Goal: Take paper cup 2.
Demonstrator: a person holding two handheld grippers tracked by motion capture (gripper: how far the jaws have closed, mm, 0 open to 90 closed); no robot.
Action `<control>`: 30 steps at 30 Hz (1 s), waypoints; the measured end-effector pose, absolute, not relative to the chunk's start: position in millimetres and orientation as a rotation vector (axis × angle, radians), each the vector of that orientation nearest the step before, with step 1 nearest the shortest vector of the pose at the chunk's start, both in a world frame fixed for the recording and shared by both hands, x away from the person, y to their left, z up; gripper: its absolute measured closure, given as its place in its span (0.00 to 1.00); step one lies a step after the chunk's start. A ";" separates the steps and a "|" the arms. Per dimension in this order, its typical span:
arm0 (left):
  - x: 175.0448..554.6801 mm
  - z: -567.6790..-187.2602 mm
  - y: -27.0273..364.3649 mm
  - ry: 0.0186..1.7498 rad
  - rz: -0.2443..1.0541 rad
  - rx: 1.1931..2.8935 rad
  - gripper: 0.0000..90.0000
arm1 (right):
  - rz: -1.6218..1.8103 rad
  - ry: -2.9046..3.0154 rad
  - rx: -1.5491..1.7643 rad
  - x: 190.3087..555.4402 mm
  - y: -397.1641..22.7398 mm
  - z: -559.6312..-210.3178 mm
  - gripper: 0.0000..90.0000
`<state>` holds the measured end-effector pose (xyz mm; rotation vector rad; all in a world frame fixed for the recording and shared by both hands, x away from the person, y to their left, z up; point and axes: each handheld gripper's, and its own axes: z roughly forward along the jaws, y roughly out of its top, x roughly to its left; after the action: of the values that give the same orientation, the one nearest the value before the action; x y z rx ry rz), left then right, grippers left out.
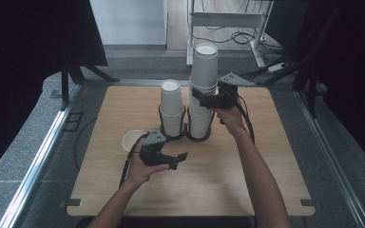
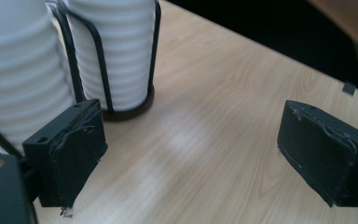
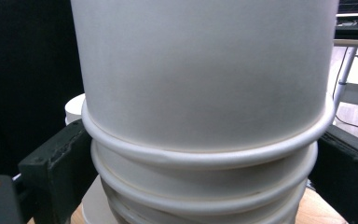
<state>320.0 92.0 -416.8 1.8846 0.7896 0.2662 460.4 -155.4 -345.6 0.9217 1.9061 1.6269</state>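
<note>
Unstacking is in hand: the right tongs (image 1: 204, 100) are closed around the tall stack (image 1: 203, 92) at centre frame; the left tongs (image 1: 178, 160) are held wide, empty. Next, the top cup (image 1: 206, 64) must be lifted straight off.

Light wooden table (image 1: 247, 180) with rounded corners, standing on grey floor (image 1: 38, 123). Directly on top: black wire cup holder (image 1: 186, 134) carrying two stacks of white paper cups, and a single white cup (image 1: 132, 139) just left of it, upright.
</note>
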 end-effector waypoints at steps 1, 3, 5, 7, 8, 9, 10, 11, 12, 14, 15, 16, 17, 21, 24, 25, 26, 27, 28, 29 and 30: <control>321.8 -412.0 92.0 0.784 0.272 1.879 0.09 | 1.626 1.907 0.921 460.3 -155.4 -345.6 0.04; 325.2 -401.7 91.4 0.774 0.282 1.868 0.09 | 1.627 1.906 0.914 460.4 -155.6 -345.6 0.04; 328.5 -391.1 90.2 0.765 0.306 1.866 0.09 | 1.627 1.907 0.911 460.3 -155.5 -345.7 0.04; 331.9 -381.4 88.1 0.754 0.332 1.863 0.09 | 1.631 1.908 0.916 460.1 -155.6 -345.8 0.04; 334.3 -377.2 87.0 0.747 0.338 1.862 0.09 | 1.632 1.908 0.915 460.1 -155.6 -345.9 0.04; 336.9 -373.2 86.0 0.745 0.342 1.859 0.09 | 1.631 1.909 0.915 460.1 -155.6 -345.9 0.04; 339.7 -369.4 84.8 0.747 0.346 1.853 0.09 | 1.629 1.909 0.912 460.1 -155.7 -346.0 0.04; 342.5 -365.7 84.0 0.748 0.349 1.842 0.09 | 1.630 1.906 0.907 460.3 -155.8 -346.1 0.04; 345.5 -362.1 82.7 0.749 0.346 1.831 0.09 | 1.630 1.907 0.908 460.3 -155.8 -346.1 0.04; 351.5 -354.9 79.4 0.748 0.364 1.823 0.09 | 1.629 1.911 0.905 460.4 -156.0 -345.7 0.04; 354.5 -351.4 77.7 0.747 0.377 1.823 0.10 | 1.627 1.916 0.903 460.4 -156.1 -345.5 0.04; 357.6 -348.1 76.2 0.745 0.386 1.820 0.10 | 1.626 1.918 0.901 460.4 -156.1 -345.3 0.04; 360.6 -344.9 74.9 0.744 0.388 1.816 0.10 | 1.625 1.919 0.901 460.3 -156.1 -345.2 0.04; 371.0 -332.6 70.6 0.752 0.415 1.803 0.10 | 1.628 1.918 0.903 460.3 -156.0 -345.2 0.04; 376.8 -323.2 67.0 0.747 0.419 1.806 0.10 | 1.629 1.919 0.902 460.4 -156.1 -345.2 0.04; 378.8 -320.6 65.5 0.743 0.418 1.809 0.10 | 1.629 1.920 0.901 460.4 -156.1 -345.2 0.04; 381.1 -318.3 64.0 0.741 0.417 1.811 0.10 | 1.629 1.921 0.901 460.4 -156.2 -345.2 0.04; 383.5 -316.3 62.8 0.739 0.410 1.812 0.10 | 1.629 1.922 0.900 460.3 -156.3 -345.1 0.04; 386.0 -314.7 62.0 0.743 0.405 1.806 0.10 | 1.630 1.921 0.901 460.3 -156.2 -345.2 0.04; 388.6 -313.3 61.4 0.744 0.399 1.804 0.10 | 1.630 1.922 0.901 460.3 -156.2 -345.1 0.04; 391.1 -312.1 61.0 0.746 0.397 1.801 0.10 | 1.629 1.922 0.900 460.3 -156.2 -345.1 0.04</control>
<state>391.1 61.0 -312.1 1.8013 0.7455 0.3967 460.3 -156.2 -345.1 0.9003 1.9217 1.6293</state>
